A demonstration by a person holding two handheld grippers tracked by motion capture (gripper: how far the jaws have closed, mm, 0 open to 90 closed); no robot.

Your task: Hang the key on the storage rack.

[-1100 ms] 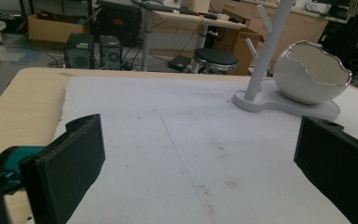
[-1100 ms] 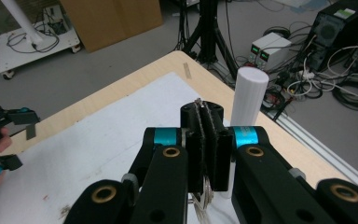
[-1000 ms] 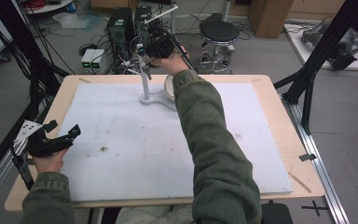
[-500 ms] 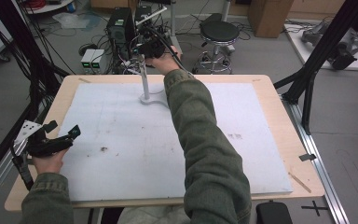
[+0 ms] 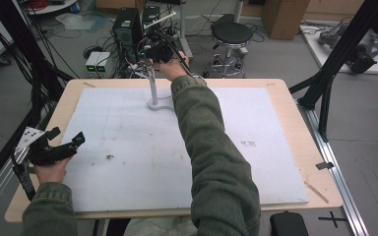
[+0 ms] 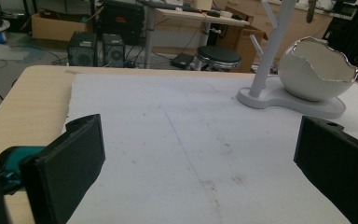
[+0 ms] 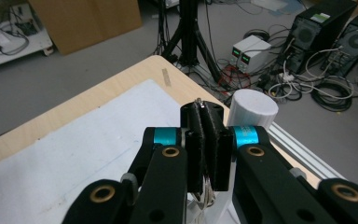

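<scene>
With the right gripper [image 7: 208, 116] at the top of the white stand [image 5: 153, 88], I read its jaws as pinched shut on a thin silvery chain [image 7: 207, 196], prob. jewellery, dangling just beside the post. So pickup & carry look done; hooking it on a branch and letting go are left, imo. The eggshell bowl [image 6: 314, 74] sits on the stand's base. The left gripper [image 5: 68, 137] is well apart from the stand at the desk [image 5: 315, 162] edge, jaws wide open, nothing in them.
</scene>
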